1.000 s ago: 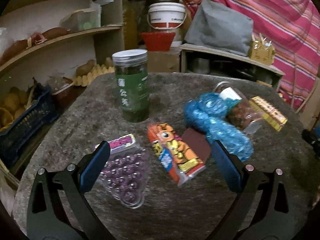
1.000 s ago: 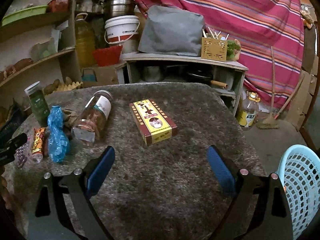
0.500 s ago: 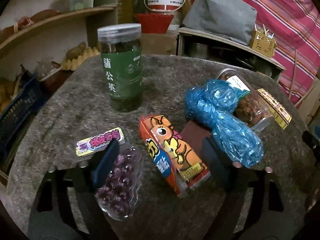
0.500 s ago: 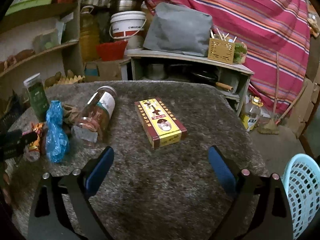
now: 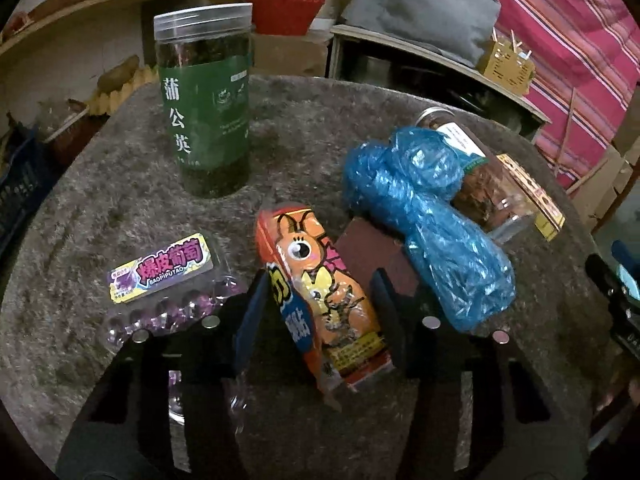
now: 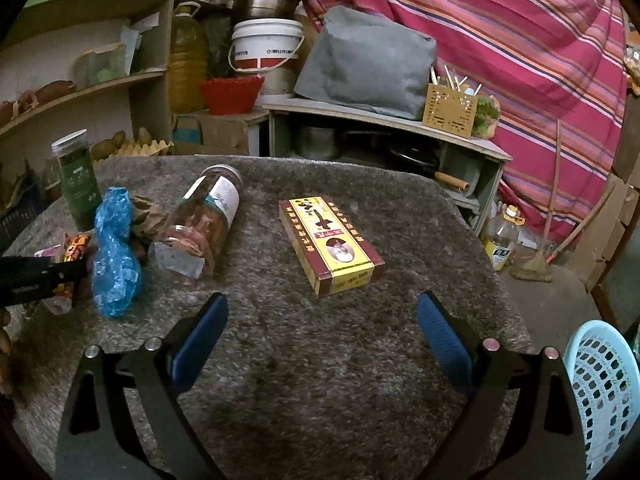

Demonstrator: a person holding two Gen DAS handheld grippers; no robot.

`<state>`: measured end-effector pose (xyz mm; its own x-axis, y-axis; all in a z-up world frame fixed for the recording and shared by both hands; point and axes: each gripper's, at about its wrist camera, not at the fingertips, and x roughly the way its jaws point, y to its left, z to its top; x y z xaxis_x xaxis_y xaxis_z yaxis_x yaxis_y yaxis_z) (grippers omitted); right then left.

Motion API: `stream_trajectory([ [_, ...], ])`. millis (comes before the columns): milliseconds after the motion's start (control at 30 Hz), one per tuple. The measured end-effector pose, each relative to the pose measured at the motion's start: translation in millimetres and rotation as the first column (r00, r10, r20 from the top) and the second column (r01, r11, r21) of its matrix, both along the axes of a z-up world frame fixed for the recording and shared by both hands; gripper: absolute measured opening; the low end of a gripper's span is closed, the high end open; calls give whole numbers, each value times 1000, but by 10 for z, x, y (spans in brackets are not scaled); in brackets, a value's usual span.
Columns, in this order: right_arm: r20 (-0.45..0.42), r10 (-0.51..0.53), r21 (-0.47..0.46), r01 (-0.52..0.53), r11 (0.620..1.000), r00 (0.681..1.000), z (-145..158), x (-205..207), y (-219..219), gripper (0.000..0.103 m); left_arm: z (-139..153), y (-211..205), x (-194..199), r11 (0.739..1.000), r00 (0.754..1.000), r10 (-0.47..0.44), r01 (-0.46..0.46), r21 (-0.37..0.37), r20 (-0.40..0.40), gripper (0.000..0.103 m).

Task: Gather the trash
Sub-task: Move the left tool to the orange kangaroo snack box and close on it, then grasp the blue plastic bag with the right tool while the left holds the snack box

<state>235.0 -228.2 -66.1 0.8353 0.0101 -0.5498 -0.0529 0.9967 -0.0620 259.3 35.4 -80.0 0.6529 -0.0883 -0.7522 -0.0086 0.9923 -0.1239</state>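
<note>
Nearest in the left wrist view, the left gripper [image 5: 318, 312] has its blue fingers [image 5: 250, 316] drawn in narrow on either side of the orange snack packet [image 5: 320, 300], which lies lengthwise between them on the grey counter [image 5: 100, 200]. Whether the pads actually press its sides cannot be told; the right pad is dark and hard to make out. Just left of the packet lies a clear candy tray [image 5: 168, 292] of purple balls, its near end hidden under the gripper frame. Just right of the packet is a dark red flat piece [image 5: 372, 248], partly covered, then a crumpled blue plastic bag [image 5: 424, 224] lying against a toppled glass jar [image 5: 484, 184]. Farther back stands an upright green-labelled jar [image 5: 206, 100].

In the right wrist view, the right gripper [image 6: 322, 332] hovers with its fingers [image 6: 200, 336] spread wide and holding nothing. Beyond them on the counter lies a yellow and red box [image 6: 330, 244]. A light blue basket [image 6: 604, 380] sits low at the near right, cut off by the frame edge.
</note>
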Motion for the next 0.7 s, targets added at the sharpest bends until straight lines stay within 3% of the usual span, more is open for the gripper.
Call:
stream_trajectory([
  [500, 17, 34, 54, -35, 998, 999, 131, -130, 268, 93, 348, 65, -424, 999, 990, -33, 29, 31, 139, 32],
  [533, 16, 43, 53, -44, 998, 999, 136, -131, 331, 93, 366, 104, -448, 999, 989, -26, 21, 36, 147, 12],
  [567, 14, 50, 52, -51, 997, 999, 135, -132, 378, 93, 374, 164, -468, 999, 988, -18, 12, 43, 150, 2],
  [700, 1, 85, 41, -85, 995, 996, 107, -100, 633, 93, 301, 387, -440, 1000, 993, 3, -3, 6, 119, 2],
])
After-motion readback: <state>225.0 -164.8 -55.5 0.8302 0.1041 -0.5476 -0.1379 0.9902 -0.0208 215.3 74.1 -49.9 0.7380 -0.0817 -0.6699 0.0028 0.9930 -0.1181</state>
